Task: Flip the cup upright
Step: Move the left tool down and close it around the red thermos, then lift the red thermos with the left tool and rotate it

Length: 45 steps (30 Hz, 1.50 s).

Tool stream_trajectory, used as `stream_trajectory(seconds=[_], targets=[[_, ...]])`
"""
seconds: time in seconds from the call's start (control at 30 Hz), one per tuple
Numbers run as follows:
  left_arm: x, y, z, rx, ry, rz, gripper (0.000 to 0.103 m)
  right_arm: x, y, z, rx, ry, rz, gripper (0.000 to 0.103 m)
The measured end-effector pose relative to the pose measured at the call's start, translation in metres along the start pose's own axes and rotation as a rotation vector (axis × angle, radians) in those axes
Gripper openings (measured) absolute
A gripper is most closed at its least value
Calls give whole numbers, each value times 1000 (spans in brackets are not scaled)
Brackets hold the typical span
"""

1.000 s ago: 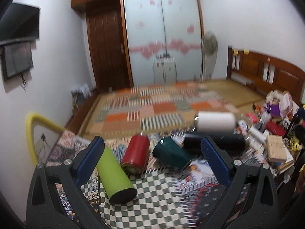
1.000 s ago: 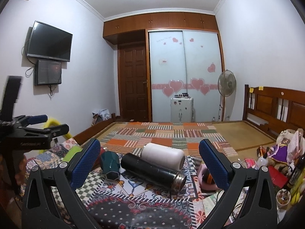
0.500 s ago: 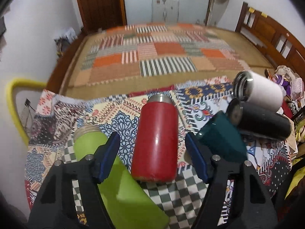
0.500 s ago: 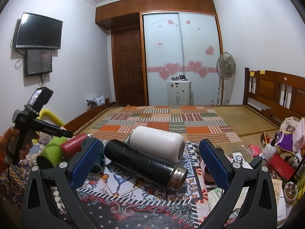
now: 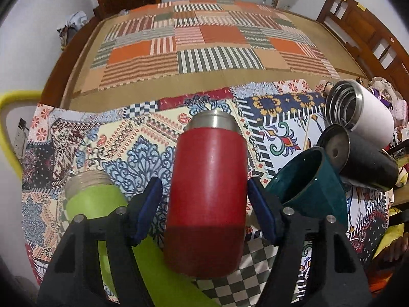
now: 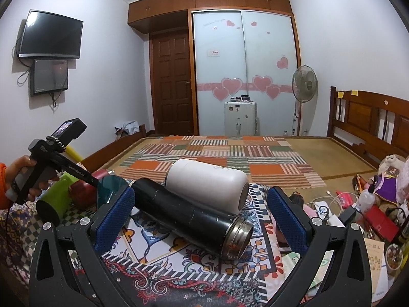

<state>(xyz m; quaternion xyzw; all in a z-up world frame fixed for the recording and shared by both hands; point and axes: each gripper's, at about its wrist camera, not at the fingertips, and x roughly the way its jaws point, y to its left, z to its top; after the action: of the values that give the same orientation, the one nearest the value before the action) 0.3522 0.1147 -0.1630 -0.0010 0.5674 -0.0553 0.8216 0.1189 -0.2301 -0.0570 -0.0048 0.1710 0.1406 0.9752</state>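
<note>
A red cup (image 5: 208, 194) with a steel neck lies on its side on the patterned cloth, mouth pointing away. My left gripper (image 5: 205, 204) is open, its blue pads on either side of the cup's body with small gaps showing. In the right wrist view the red cup (image 6: 81, 192) shows at far left under the left gripper. My right gripper (image 6: 200, 220) is open and empty, hovering over the lying black flask (image 6: 191, 217) and white cup (image 6: 207, 184).
A green bottle (image 5: 102, 217), a dark teal cup (image 5: 309, 181), a black flask (image 5: 358, 158) and a white cup (image 5: 358, 110) all lie on the cloth (image 5: 115, 140). Clutter (image 6: 368, 204) fills the right side. A bed lies beyond.
My left gripper has come down and forward over the red cup, and its pads now sit close to the cup's sides. My right gripper has barely shifted.
</note>
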Motion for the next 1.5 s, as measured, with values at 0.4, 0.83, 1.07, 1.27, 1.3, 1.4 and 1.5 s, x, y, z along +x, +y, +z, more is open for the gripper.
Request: stream_trajectory(seconds=[0.4, 0.83, 1.07, 1.27, 1.3, 1.4, 1.5], targets=[[2, 0, 5, -20, 2, 10, 62, 4, 0, -4, -3, 7, -8, 103], [-77, -18, -14, 15, -115, 73, 61, -18, 1, 5, 13, -25, 1, 103], [-128, -39, -40, 57, -172, 72, 61, -42, 3, 13, 18, -61, 2, 103], [-150, -64, -76, 88, -176, 32, 61, -63, 6, 17, 23, -88, 1, 103], [-150, -67, -82, 89, -169, 26, 61, -66, 7, 16, 23, -90, 3, 103], [-149, -79, -102, 98, -147, -14, 61, -75, 9, 15, 20, -94, 5, 103], [-141, -92, -119, 123, -122, -43, 61, -80, 11, 14, 13, -96, 7, 103]])
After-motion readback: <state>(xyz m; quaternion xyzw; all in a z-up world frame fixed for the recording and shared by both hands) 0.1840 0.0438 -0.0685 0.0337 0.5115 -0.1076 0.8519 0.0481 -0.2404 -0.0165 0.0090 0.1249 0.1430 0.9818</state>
